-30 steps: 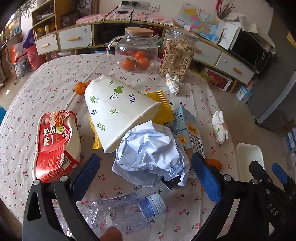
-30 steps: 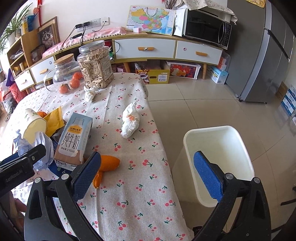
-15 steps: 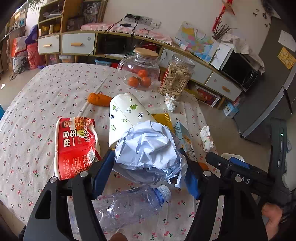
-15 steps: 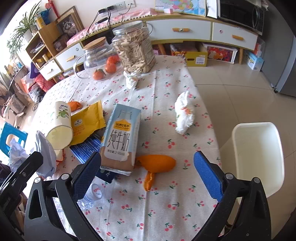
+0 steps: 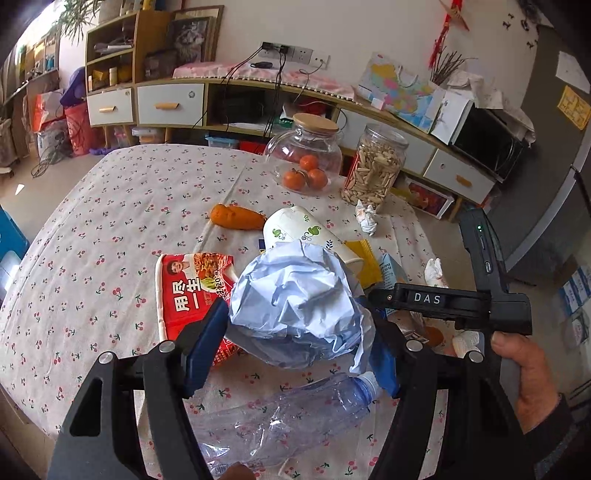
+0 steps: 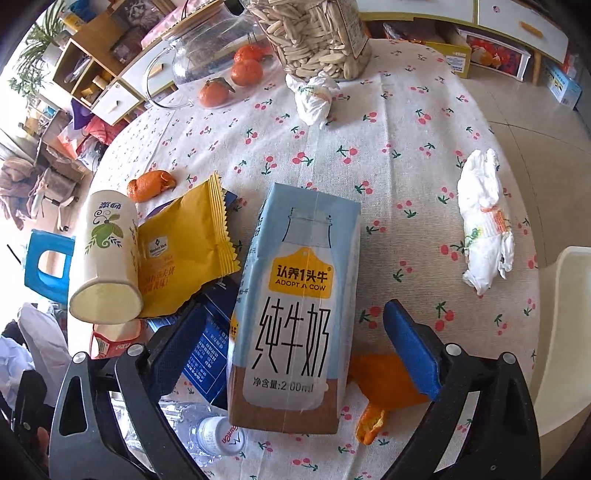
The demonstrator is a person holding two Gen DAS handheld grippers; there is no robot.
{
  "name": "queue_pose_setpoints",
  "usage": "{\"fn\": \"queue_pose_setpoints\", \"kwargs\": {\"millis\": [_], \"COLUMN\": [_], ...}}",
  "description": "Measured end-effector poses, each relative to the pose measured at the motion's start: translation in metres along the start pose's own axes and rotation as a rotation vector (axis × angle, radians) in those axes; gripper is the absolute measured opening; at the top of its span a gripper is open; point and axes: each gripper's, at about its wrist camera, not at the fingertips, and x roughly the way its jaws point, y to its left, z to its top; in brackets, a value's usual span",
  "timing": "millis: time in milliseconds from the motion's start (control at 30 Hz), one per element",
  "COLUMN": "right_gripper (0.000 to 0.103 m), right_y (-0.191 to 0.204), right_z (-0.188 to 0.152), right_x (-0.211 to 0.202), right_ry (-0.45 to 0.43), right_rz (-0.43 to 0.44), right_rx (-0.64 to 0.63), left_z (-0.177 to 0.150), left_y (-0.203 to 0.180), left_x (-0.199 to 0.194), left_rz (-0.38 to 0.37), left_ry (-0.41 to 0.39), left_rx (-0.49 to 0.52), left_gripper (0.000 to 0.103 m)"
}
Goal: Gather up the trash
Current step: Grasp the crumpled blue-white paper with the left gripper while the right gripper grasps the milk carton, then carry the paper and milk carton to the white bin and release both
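- Clamped between the blue pads of the left gripper (image 5: 295, 354): a crumpled ball of pale blue paper (image 5: 295, 299), lifted above the cherry-print tablecloth (image 5: 110, 221).
- Lying below it on the cloth: a crushed clear plastic bottle (image 5: 291, 413) with its neck near the right pad; a red instant-noodle packet (image 5: 192, 291) to the left.
- Tipped on its side behind the paper: a leaf-print paper cup (image 5: 299, 230); an orange peel (image 5: 236, 218) just beyond.
- Spread wide, gripping nothing: the right gripper (image 6: 295, 347), fingers either side of a light-blue milk carton (image 6: 299, 314) flat on the cloth; contact with the carton cannot be told.
- Beside the carton: a yellow snack wrapper (image 6: 184, 251) to the left, more orange peel (image 6: 380, 384) under the right finger, a wadded white tissue (image 6: 484, 221) near the table edge.
- At far right, off the table: the white rim of a bin (image 6: 565, 332).
- At the far end: a jar of seeds (image 6: 317, 33) and a glass jar holding tangerines (image 5: 306, 158).
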Motion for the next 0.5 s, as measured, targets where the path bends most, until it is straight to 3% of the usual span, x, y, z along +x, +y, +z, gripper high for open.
{"fn": "queue_pose_setpoints", "kwargs": {"millis": [167, 367, 500], "right_gripper": [0.056, 0.055, 0.055], "right_y": [-0.002, 0.011, 0.028], "right_z": [0.003, -0.006, -0.016], "right_x": [-0.001, -0.011, -0.033], "right_ry": [-0.003, -0.037, -0.121], "right_rz": [0.061, 0.018, -0.023], "right_rx": [0.022, -0.023, -0.084], "left_z": [0.000, 0.003, 0.005], "left_y": [0.008, 0.016, 0.020], "left_x": [0.003, 0.003, 0.000], "left_rz": [0.023, 0.052, 0.088], "left_ry": [0.003, -0.005, -0.031], "left_rx": [-0.013, -0.049, -0.061], "left_gripper": [0.068, 0.068, 0.068]}}
